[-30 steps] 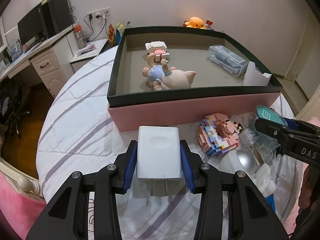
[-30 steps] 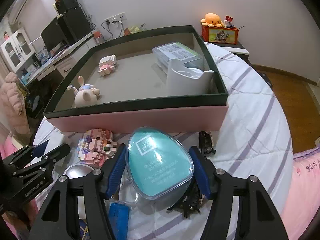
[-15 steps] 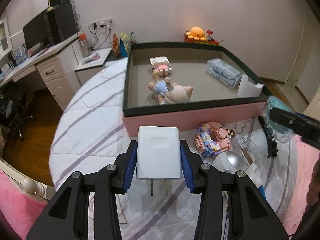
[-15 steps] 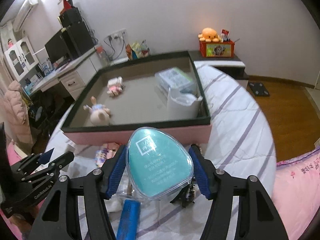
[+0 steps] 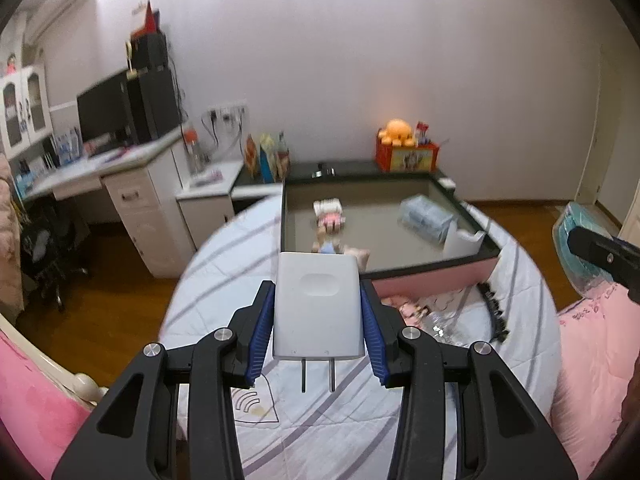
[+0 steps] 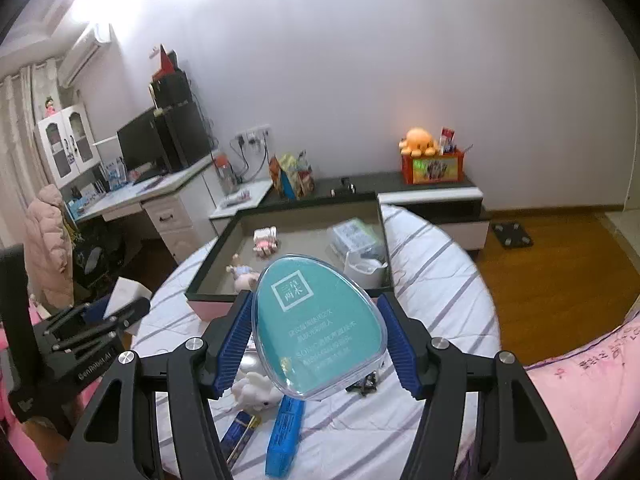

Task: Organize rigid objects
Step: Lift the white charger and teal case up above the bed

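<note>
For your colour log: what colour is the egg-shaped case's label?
Teal, on the egg-shaped case; right wrist view.

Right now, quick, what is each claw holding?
Left gripper: closed on the white plug charger.
Right gripper: closed on the teal egg-shaped case.

A round bed (image 6: 432,280) with a white, purple-striped cover fills mid-frame. On it lie a shallow pink-sided tray (image 6: 208,304) at centre, and at the lower centre a blue box (image 6: 285,436), a white toy (image 6: 256,390) and a dark clip (image 5: 493,308).
</note>
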The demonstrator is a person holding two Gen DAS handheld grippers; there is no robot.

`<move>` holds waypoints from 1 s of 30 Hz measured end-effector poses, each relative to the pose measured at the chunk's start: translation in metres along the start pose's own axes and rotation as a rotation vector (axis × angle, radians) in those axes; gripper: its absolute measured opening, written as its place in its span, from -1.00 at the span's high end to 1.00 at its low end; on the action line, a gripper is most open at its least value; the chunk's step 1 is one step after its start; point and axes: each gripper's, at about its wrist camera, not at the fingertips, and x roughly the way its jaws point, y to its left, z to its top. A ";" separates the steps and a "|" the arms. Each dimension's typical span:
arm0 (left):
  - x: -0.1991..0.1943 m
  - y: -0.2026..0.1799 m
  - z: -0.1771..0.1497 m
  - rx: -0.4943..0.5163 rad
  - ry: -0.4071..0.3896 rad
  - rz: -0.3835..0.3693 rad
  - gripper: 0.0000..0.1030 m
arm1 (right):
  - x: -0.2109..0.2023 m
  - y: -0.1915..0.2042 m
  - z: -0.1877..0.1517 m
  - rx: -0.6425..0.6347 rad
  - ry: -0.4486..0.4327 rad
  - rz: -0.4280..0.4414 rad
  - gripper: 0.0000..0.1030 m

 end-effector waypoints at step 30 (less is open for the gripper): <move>-0.090 -0.014 -0.002 0.006 -0.201 0.017 0.19 | -0.072 0.009 -0.016 -0.047 -0.163 0.062 -0.24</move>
